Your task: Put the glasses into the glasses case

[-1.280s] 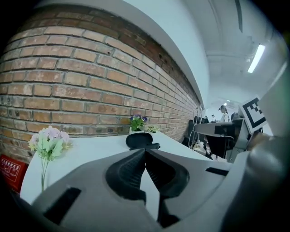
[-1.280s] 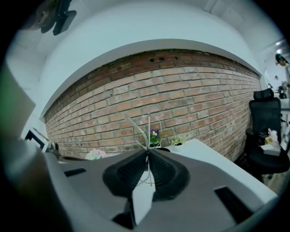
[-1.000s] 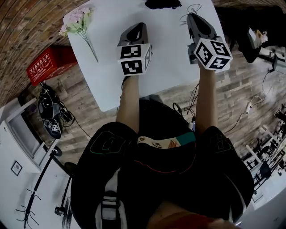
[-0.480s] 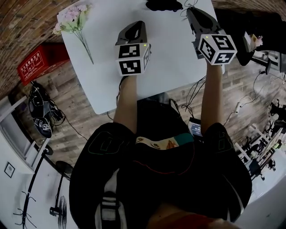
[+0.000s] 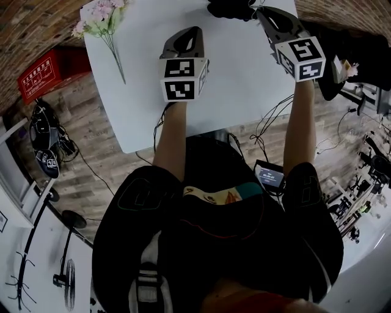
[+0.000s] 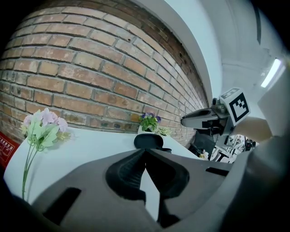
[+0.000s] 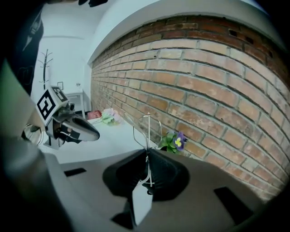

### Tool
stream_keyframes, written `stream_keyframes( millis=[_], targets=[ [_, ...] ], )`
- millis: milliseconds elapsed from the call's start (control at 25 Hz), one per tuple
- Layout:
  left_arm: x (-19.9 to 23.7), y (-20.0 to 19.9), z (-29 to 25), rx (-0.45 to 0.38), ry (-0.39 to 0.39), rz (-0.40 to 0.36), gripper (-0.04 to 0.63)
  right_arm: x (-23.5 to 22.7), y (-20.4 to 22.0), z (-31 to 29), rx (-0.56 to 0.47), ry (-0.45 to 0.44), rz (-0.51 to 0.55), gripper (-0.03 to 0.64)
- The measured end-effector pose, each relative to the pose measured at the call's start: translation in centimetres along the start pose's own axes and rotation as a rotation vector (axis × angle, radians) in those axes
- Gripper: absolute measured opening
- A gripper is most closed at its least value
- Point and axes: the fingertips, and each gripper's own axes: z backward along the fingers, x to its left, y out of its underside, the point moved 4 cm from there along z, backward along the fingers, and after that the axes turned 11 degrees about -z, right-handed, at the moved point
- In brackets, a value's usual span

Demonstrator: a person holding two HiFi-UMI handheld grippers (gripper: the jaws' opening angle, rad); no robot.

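Note:
My right gripper (image 7: pixel 147 153) is shut on the thin wire-framed glasses (image 7: pixel 147 136), which stick up out of its closed jaws. In the head view that gripper (image 5: pixel 264 11) is at the table's far right, just right of the black glasses case (image 5: pixel 229 7). The case (image 6: pixel 148 141) lies at the far edge, and whether it is open I cannot tell. My left gripper (image 5: pixel 190 32) hovers over the middle of the white table (image 5: pixel 140 92). Its jaws (image 6: pixel 145 152) meet at the tips with nothing in them, pointing toward the case.
A sprig of pale pink flowers (image 5: pixel 104 21) lies at the table's far left corner. A small pot of purple flowers (image 7: pixel 174 141) stands against the brick wall behind the case. A red box (image 5: pixel 40 76) and cables are on the floor beside the table.
My right gripper has moved farther across the table toward the case and rolled, still holding the glasses. The left gripper has shifted slightly.

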Motion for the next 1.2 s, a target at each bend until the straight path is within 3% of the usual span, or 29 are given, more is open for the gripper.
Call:
stream_keyframes(
  millis=[440, 1200],
  targets=[
    [0.5, -0.1, -1.4, 0.006, -0.021, 0.023, -0.002, 0.0, 0.3, -4.7, 0.212, -0.143, 0.253, 0.031],
    [2.3, 1.3, -2.6, 0.051, -0.01, 0.039, -0.002, -0.9, 5.1, -11.4, 0.599, -0.279, 0.506, 0.031]
  ],
)
